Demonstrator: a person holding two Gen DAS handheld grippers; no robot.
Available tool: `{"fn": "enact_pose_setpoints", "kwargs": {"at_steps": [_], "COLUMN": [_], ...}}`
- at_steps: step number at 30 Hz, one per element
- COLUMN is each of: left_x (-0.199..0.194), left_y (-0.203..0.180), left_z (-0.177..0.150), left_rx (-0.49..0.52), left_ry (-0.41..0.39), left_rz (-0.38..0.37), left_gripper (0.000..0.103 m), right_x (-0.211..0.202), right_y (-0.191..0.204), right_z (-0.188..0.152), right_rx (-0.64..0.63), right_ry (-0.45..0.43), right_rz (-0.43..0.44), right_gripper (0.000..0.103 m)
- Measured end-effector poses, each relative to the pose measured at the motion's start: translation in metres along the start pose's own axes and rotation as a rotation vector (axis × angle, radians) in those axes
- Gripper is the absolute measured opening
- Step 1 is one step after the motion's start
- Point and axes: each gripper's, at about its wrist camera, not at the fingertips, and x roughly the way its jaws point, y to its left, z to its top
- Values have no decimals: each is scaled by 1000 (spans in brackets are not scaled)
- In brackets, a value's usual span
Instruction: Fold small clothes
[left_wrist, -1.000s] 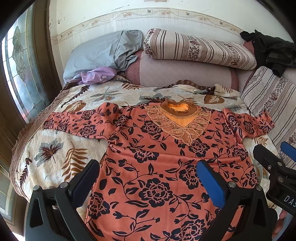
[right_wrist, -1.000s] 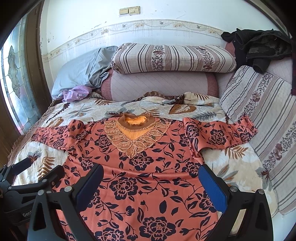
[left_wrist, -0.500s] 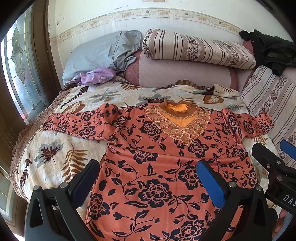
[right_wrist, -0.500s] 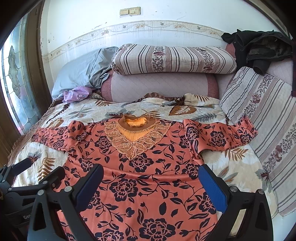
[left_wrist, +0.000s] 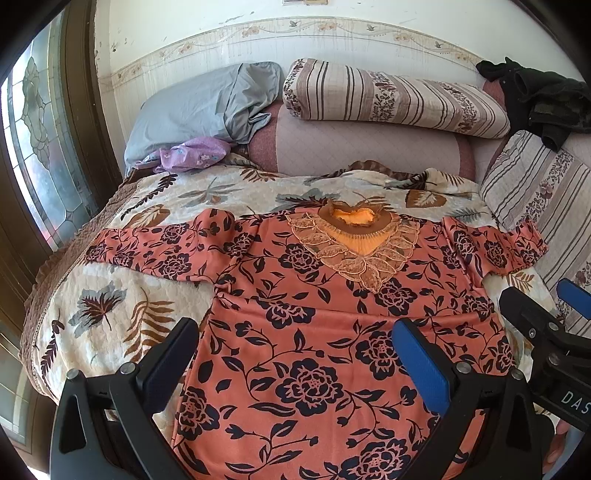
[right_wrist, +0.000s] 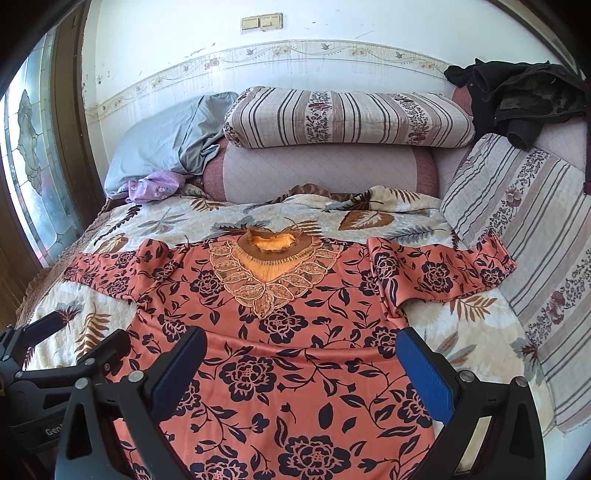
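An orange blouse with dark flowers (left_wrist: 314, 332) (right_wrist: 288, 350) lies flat, front up, on the leaf-print bedspread (left_wrist: 110, 295) (right_wrist: 472, 332), both sleeves spread sideways and its lace neckline (left_wrist: 354, 236) (right_wrist: 269, 266) toward the pillows. My left gripper (left_wrist: 295, 362) hangs open above the blouse's lower left body, holding nothing. Above the lower right body my right gripper (right_wrist: 299, 365) is open too, and empty. Each gripper shows at the edge of the other's view: the right one (left_wrist: 546, 306), the left one (right_wrist: 85, 332).
Against the wall lie a grey pillow (left_wrist: 207, 99), a purple cloth (left_wrist: 192, 155) and a striped bolster (left_wrist: 391, 99) on a pink cushion (right_wrist: 325, 170). A striped cushion (right_wrist: 524, 206) and dark clothing (right_wrist: 524, 96) are on the right. A stained-glass window (left_wrist: 33, 147) borders the bed's left.
Both views have shifted very slightly, pulling back a little from the blouse. The blouse lies as before and both grippers stay open.
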Motion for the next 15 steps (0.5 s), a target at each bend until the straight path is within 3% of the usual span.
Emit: {"fn": "enact_pose_setpoints", "kwargs": {"at_steps": [9, 15], "left_x": [7, 45], "left_y": [-6, 9], "left_z": [1, -18], "left_rx": [16, -11], "left_ry": [11, 111], "left_rz": [2, 44], "left_gripper": [103, 103], "right_x": [6, 31], "right_y": [-3, -30], "right_z": [-1, -20], "right_rx": [2, 43], "right_ry": [12, 97], "right_rz": [16, 50], "right_gripper": [103, 103]}}
